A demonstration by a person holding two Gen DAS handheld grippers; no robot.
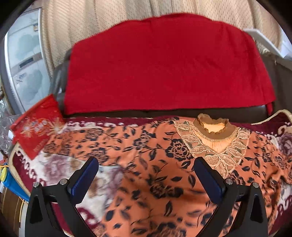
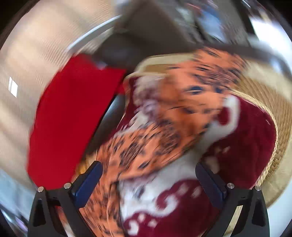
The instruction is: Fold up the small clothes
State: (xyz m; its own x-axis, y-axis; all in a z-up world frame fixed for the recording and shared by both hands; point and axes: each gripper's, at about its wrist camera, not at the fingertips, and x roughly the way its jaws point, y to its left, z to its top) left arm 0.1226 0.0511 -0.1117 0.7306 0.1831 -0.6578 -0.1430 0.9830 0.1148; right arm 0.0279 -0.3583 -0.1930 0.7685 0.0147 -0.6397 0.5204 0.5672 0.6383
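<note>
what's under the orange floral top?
The orange floral blouse with the lace collar lies spread on a maroon and cream floral blanket, which shows around its edges. What sits beneath the blanket is covered. Both tongs, left and right, are open.

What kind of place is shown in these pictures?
Probably a home living room: a dark sofa draped with a red cloth, beige curtains behind, and an orange floral blouse on a maroon patterned blanket.
</note>
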